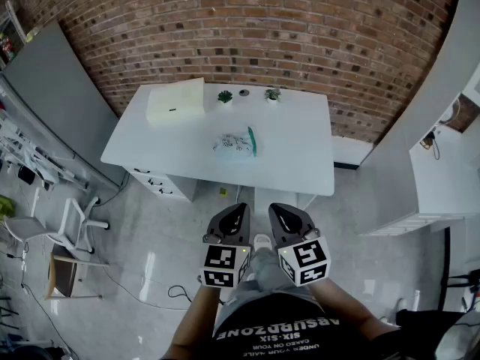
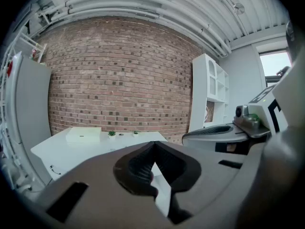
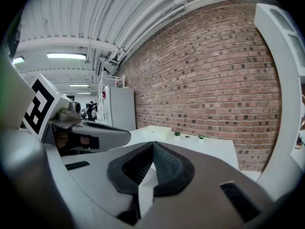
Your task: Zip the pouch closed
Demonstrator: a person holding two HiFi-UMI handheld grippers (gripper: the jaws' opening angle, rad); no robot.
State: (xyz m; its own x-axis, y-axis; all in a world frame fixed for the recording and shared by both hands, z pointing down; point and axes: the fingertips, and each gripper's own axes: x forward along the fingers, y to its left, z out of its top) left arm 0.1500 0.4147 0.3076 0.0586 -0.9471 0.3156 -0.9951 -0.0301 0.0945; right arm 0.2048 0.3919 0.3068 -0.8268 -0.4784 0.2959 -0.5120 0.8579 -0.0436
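Note:
A pale patterned pouch [image 1: 235,144] with a green edge lies near the middle of the white table [image 1: 300,167], far ahead of me. My left gripper [image 1: 234,214] and right gripper [image 1: 281,216] are held side by side close to my body, well short of the table. Both are shut with nothing between their jaws. In the left gripper view the left gripper [image 2: 153,147] has its tips together, with the table [image 2: 57,151] beyond. The right gripper [image 3: 152,149] shows the same in its view, with the table [image 3: 214,149] ahead. The pouch is hidden in both gripper views.
On the table's far side sit a white box [image 1: 175,101], two small potted plants [image 1: 225,96] [image 1: 271,94] and a small round object [image 1: 244,92]. A brick wall [image 1: 262,28] stands behind. A drawer unit [image 1: 161,182] is under the table, a chair [image 1: 71,223] at left, a white counter [image 1: 442,163] at right.

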